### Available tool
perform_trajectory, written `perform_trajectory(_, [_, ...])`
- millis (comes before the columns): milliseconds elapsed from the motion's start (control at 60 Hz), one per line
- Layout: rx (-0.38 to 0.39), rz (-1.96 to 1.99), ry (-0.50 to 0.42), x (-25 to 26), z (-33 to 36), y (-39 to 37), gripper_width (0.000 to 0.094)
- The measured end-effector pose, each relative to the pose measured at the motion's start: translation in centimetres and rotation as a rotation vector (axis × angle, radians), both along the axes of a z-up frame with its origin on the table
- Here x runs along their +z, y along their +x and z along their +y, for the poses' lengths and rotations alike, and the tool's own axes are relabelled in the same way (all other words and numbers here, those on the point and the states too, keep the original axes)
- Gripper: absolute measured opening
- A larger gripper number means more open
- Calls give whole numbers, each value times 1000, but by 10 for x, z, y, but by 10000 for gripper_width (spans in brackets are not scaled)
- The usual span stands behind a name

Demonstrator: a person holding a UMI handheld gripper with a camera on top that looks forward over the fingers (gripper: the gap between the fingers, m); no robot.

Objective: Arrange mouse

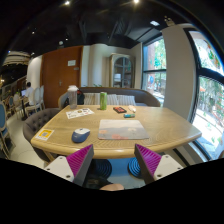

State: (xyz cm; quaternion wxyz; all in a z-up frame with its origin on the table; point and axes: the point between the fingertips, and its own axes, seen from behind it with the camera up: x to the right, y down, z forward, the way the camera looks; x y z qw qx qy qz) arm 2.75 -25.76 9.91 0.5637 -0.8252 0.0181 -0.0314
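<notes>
A grey-blue mouse [80, 135] lies on the wooden table [150, 120], near its front left edge, beside a pale rectangular mouse pad [122, 129]. My gripper [113, 158] is open and empty, held back from the table's front edge, with the mouse ahead and to the left of the left finger [80, 160]. The right finger [147, 157] points toward the pad's near edge. Nothing stands between the fingers.
On the table there are a yellow card [44, 134], papers [79, 113], a green bottle [102, 100], a dark cup [80, 99] and small red and dark items [122, 110]. Blue stools [134, 166] stand below the table edge. A sofa [115, 97] is behind.
</notes>
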Motion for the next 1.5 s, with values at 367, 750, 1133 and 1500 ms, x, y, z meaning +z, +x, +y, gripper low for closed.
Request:
perform_trajectory(367, [-53,-8,-57,-19,9,17,850])
perform_trajectory(750, [215,121,-93,-76,88,-121,831])
perform_trajectory(1133, [157,142,-138,-105,196,-163,816])
perform_trajectory(1500, [128,26,-86,-105,221,-168,472])
